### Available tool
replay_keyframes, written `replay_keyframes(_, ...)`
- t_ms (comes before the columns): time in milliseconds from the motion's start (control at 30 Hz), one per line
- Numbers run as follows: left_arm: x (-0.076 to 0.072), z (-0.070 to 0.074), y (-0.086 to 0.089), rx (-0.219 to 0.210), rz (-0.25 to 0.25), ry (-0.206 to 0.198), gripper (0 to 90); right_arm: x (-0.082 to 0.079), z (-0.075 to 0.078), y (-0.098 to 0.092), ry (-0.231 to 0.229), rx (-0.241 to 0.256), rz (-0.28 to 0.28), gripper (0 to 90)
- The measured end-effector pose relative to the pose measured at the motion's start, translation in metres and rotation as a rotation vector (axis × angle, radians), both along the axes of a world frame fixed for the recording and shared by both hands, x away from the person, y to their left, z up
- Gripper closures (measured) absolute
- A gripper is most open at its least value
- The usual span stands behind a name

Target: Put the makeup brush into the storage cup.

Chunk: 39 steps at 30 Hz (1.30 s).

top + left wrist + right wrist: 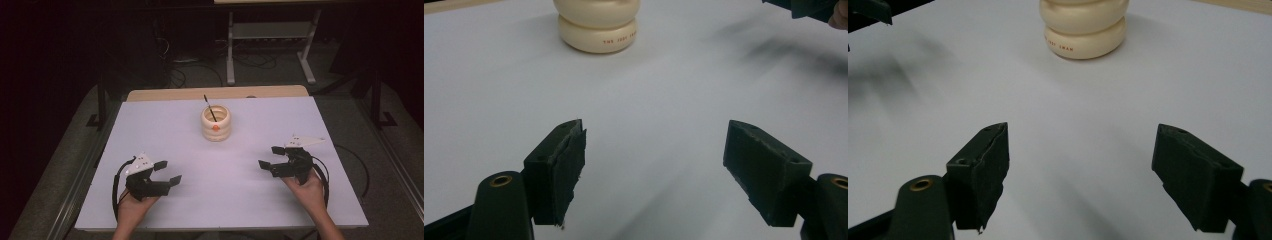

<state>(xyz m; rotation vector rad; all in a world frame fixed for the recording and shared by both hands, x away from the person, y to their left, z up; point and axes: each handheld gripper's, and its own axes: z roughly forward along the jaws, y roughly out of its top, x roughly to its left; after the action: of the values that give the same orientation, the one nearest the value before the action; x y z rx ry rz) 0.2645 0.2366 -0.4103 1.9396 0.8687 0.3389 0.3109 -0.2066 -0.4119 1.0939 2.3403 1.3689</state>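
high view: nothing looks started yet. the cream holder [216,123], a squat cup shaped like stacked rings with an orange dot on its front, stands upright toward the far middle of the white table [150,135], and a thin black stick [210,108] leans out of its mouth. the left gripper [168,172] and the right gripper [267,157] hang near the person's edge, well apart from the holder and from each other, each with jaws spread wide and empty. all of the work seems left: reaching in, closing on the stick or the holder, and moving it.

left gripper view: the two black jaws stand wide apart with bare table between them. their pads [569,165] are matte and rubbery, the left one frayed and peeling at its edge. the holder [597,30] sits far ahead, glossy and smooth like glazed ceramic or plastic, with small reddish lettering on the bottom ring. the tabletop is flat, matte, pale.

right gripper view: again wide, empty jaws, blocky and wedge-shaped, with a brass-coloured bushing [921,185] at the left one's pivot. the holder [1083,30] rises ahead, rounded bulges stacked, also well out of reach.
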Motion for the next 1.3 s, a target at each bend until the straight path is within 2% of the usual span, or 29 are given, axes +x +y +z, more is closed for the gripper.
replay_keyframes(67,0.000,0.000,0.000,0.011,-0.006,-0.001,24.3,-0.002,-0.001,-0.002,0.000,0.005,-0.008,21.3)
replay_keyframes(233,-0.001,-0.002,-0.001,0.007,-0.001,0.003,24.2,-0.006,-0.005,-0.006,0.005,-0.002,-0.013,20.3)
replay_keyframes(300,-0.001,-0.002,0.001,0.023,-0.009,0.003,24.2,-0.009,-0.005,-0.007,-0.004,-0.002,-0.017,20.4)
replay_keyframes(400,-0.001,-0.003,0.001,0.023,-0.009,0.005,23.9,-0.012,-0.005,-0.011,-0.011,0.013,-0.020,20.1)
replay_keyframes(767,-0.003,-0.005,0.000,0.039,-0.008,0.016,23.2,-0.023,-0.004,-0.019,-0.024,0.018,-0.020,18.5)
replay_keyframes(967,-0.004,-0.005,0.001,0.047,-0.010,0.002,22.2,-0.031,-0.004,-0.025,-0.026,0.018,-0.029,17.3)
replay_keyframes(1200,-0.002,-0.010,0.000,0.047,-0.012,0.017,21.0,-0.033,-0.007,-0.030,-0.027,0.015,-0.042,15.8)
replay_keyframes(1300,-0.001,-0.011,0.001,0.060,-0.015,0.008,20.7,-0.033,-0.008,-0.031,-0.031,0.013,-0.042,15.6)
